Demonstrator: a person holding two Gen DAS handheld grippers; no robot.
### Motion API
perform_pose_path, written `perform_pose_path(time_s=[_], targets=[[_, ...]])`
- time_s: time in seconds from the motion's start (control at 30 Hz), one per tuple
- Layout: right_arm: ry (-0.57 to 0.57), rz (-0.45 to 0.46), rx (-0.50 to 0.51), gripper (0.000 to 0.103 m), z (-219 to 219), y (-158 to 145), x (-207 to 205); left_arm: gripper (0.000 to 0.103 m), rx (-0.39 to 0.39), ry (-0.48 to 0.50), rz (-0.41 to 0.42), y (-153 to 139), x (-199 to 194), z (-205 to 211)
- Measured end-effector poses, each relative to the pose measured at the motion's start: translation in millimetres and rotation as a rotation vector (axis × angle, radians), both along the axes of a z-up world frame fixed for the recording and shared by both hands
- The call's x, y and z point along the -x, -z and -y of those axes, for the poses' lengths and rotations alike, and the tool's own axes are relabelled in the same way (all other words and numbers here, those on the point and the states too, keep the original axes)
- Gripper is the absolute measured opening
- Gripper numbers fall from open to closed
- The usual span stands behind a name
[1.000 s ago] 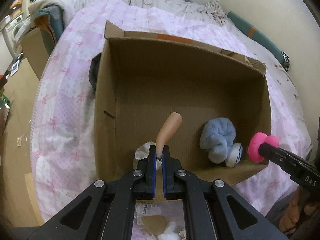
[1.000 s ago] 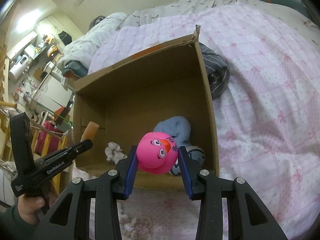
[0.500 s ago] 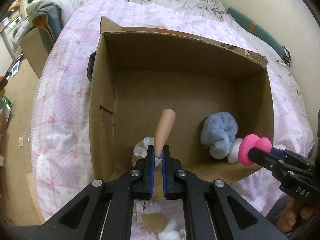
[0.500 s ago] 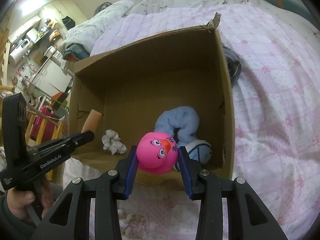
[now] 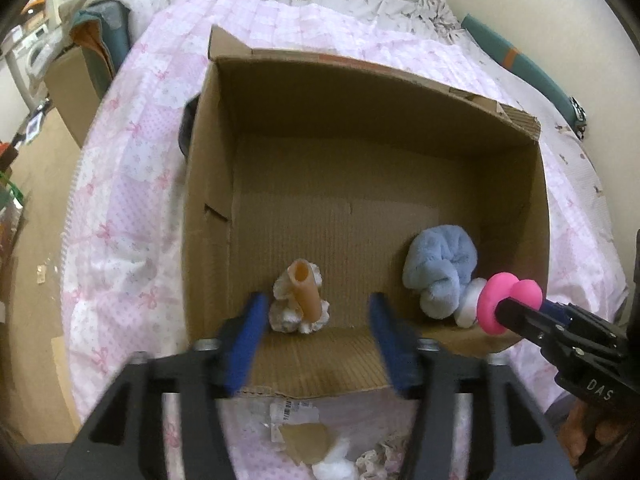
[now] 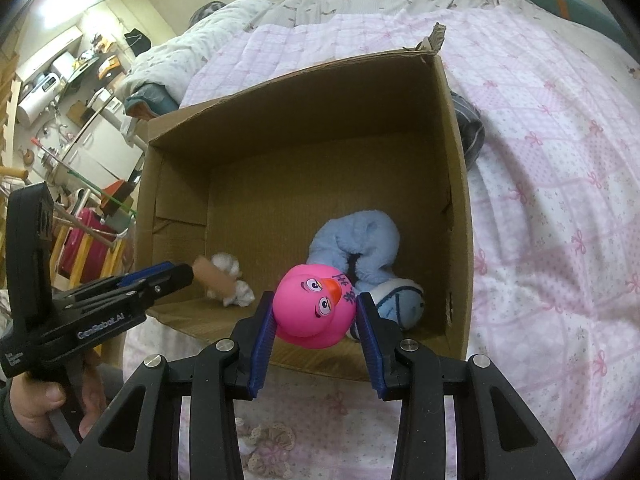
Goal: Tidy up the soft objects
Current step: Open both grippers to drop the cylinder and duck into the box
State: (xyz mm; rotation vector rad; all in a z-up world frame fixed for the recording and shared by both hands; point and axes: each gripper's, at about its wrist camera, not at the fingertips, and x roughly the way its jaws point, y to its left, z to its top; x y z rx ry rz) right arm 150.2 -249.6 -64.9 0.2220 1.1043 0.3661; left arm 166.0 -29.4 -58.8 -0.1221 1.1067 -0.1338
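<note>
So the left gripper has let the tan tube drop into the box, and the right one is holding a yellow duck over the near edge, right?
Not quite: the duck clamped in the right gripper is pink, as the right wrist view shows. The left gripper has just opened, and the tan tube lies in the box.

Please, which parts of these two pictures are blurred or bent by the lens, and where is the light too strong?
Left wrist view: the left gripper, just opened, has smeared blue fingers; the tan tube in the cardboard box is soft. Right wrist view: the pink duck is sharp, the tube blurred, a lamp glares top left. Both views bend the box edges.
</note>
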Motion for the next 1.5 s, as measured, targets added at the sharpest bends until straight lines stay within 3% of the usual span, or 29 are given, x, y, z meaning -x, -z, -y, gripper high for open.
perform_pose_path(time_s=[0.13, 0.53, 0.6, 0.67, 0.87, 1.5], targets=[[0.001, -0.001, 0.000, 0.042, 0, 0, 0, 0.068, -0.048, -0.009, 0.010, 0, 0, 0], [0.023, 0.026, -0.002, 0.044, 4, -4, -1, 0.068, -0.028, -0.026, 0.016, -3, 0, -5], [0.034, 0.031, -0.016, 0.066, 6, -5, -1, 0.068, -0.033, -0.024, 0.018, -3, 1, -4], [0.054, 0.049, -0.019, 0.074, 9, -8, -1, 0.068, -0.038, -0.024, 0.023, -4, 2, -4], [0.090, 0.010, -0.023, 0.074, 16, -2, -4, 0.068, -0.049, -0.028, 0.029, -5, 2, -4], [0.081, 0.014, -0.019, 0.074, 13, -4, -1, 0.068, -0.067, -0.036, 0.044, -17, 16, -10]])
